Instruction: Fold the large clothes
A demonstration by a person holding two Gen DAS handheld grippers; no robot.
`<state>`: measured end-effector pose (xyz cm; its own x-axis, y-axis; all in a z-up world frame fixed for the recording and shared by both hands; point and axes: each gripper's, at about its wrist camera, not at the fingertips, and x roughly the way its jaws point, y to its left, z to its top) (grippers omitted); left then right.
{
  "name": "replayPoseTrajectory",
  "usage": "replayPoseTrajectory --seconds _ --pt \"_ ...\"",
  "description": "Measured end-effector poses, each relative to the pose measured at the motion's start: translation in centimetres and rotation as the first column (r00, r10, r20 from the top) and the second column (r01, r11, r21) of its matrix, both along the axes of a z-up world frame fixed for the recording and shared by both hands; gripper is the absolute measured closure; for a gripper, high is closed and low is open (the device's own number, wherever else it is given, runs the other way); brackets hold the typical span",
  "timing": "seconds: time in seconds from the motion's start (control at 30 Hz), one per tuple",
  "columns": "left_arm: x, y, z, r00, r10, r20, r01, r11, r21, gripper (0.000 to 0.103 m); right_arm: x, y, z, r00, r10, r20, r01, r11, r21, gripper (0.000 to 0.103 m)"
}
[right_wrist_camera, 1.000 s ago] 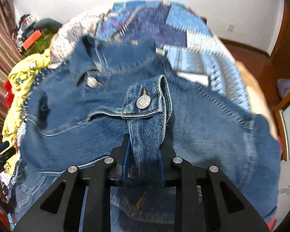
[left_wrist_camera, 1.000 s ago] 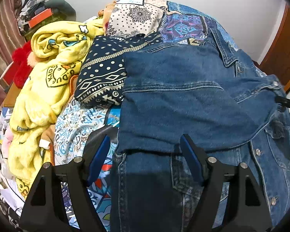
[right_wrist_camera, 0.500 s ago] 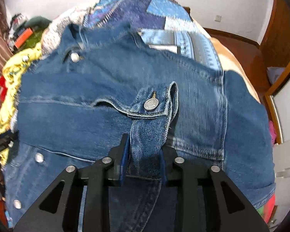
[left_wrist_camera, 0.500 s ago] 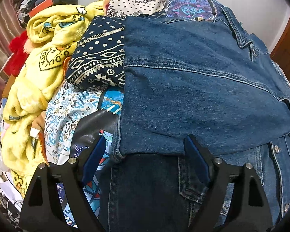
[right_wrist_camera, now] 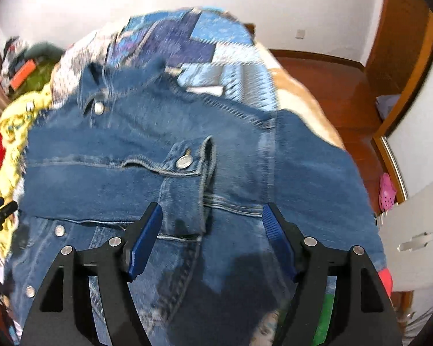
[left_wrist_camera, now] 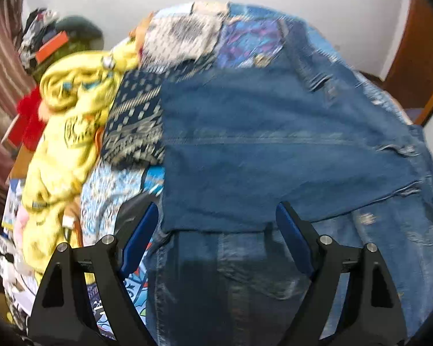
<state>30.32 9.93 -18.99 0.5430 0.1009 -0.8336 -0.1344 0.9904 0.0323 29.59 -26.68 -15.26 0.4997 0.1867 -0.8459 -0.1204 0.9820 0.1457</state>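
Denim jacket (right_wrist_camera: 187,150) lies sleeve-folded (cuff (right_wrist_camera: 187,167) buttoned) on patchwork quilt (right_wrist_camera: 187,37).

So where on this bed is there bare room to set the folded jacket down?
Free: the patchwork bedspread beyond the denim jacket's collar, and the tan strip along its right edge. Crowded: the left side, where the yellow fleece and the navy patterned cloth lie against the jacket.
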Motion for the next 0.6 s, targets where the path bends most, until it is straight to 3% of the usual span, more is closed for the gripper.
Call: replayPoseTrajectory --seconds 0.3,0.6 --pt "-0.2 -5.3 4.6 0.987 -0.109 0.117 0.116 0.992 -0.055 0.018 -3.3 -8.1 1.8 0.983 -0.18 0.039 0.174 0.977 0.12 0.024" --pt "0.0 -9.9 3.5 0.978 -0.193 0.082 0.198 0.979 -0.047 0.017 -4.6 -13.3 -4.7 0.937 -0.299 -0.178 0.337 0.909 0.246 0.024"
